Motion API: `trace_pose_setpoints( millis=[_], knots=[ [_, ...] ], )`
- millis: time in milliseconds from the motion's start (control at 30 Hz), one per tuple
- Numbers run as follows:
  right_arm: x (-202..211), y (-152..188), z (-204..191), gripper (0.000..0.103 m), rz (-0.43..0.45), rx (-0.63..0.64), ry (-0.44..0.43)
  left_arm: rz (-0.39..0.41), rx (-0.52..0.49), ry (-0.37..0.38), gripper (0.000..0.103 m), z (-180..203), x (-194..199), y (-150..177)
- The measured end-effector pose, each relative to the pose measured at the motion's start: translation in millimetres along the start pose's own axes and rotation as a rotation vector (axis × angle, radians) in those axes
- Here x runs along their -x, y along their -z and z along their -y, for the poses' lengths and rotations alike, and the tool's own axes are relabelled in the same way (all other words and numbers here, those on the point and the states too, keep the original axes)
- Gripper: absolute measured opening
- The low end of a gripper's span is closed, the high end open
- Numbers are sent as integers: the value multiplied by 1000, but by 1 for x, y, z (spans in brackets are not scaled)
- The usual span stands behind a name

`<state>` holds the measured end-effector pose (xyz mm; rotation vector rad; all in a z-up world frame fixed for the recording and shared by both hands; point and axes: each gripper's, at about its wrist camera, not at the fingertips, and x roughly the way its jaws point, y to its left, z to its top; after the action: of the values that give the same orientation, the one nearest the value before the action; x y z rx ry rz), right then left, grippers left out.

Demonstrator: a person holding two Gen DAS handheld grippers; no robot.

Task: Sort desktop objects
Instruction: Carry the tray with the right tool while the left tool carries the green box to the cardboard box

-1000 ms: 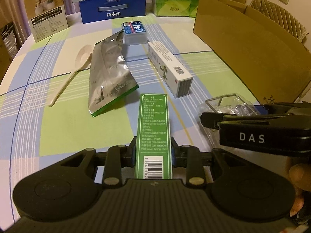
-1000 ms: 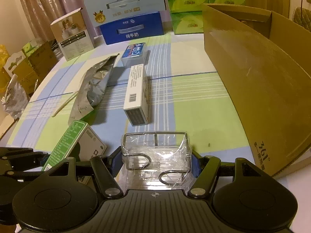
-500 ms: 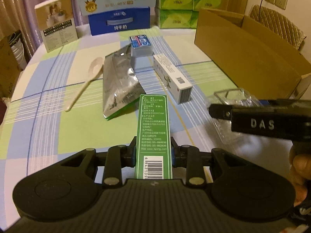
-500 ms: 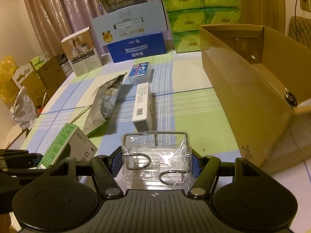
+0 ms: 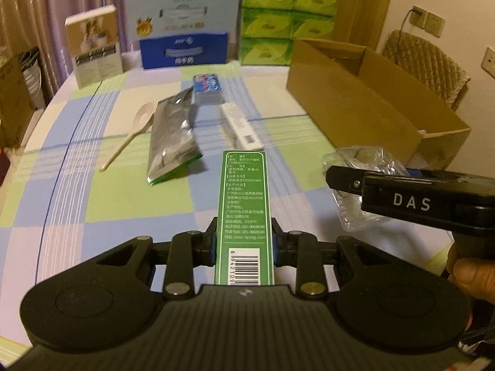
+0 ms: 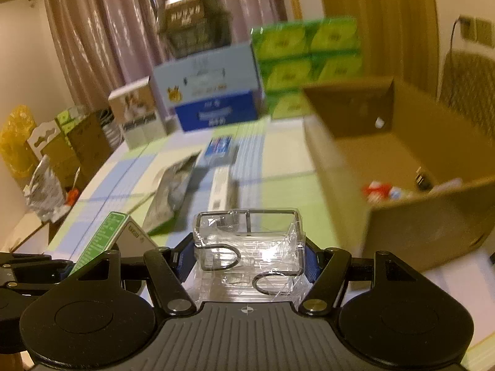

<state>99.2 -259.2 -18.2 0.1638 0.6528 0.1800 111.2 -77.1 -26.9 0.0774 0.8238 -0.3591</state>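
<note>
Both of your hand-held grippers have risen since a second ago, so the worktop items sit lower and farther off in each view and the open cardboard box now shows its inside.

Item 1: left hand-held gripper (image 5: 244, 247), clamped on a green carton (image 5: 244, 213) with white print and a barcode; the carton points forward, clear of the worktop (image 5: 77, 185).

Item 2: right hand-held gripper (image 6: 249, 259), fingers apart at a middling width and pressed to the sides of a clear plastic packet (image 6: 247, 247) with wire hooks inside; held in the air, just right of the green carton.

Item 3: cardboard box (image 6: 417, 222), open-topped, on the right of the worktop; small objects lie on its floor, too blurred to name.

Item 4: silver foil pouch (image 5: 173, 136), lying flat mid-worktop, with a pale spoon (image 5: 136, 130) just left of it.

Item 5: white carton (image 5: 241, 126), lying right of the pouch; a blue-topped pack (image 5: 207, 88) behind them.

Item 6: blue milk case (image 5: 184, 43), green tissue packs (image 5: 287, 21) and a small printed box (image 5: 94, 46) along the far edge.
</note>
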Motion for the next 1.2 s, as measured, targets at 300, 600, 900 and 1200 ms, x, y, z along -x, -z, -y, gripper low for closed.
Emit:
trace_pose_setpoints(
  millis=[300, 600, 900, 1200],
  knots=[
    [55, -37, 58, 64, 106, -4, 95, 69, -64, 26, 25, 41, 23, -32],
    [76, -61, 132, 64, 127, -44, 197, 120, -122, 113, 25, 105, 24, -78],
    [60, -75, 176, 64, 104, -45, 215, 118, -147, 186, 25, 155, -6, -123],
    [29, -83, 195, 64, 66, -32, 210, 72, -99, 222, 25, 173, -55, -147]
  ],
)
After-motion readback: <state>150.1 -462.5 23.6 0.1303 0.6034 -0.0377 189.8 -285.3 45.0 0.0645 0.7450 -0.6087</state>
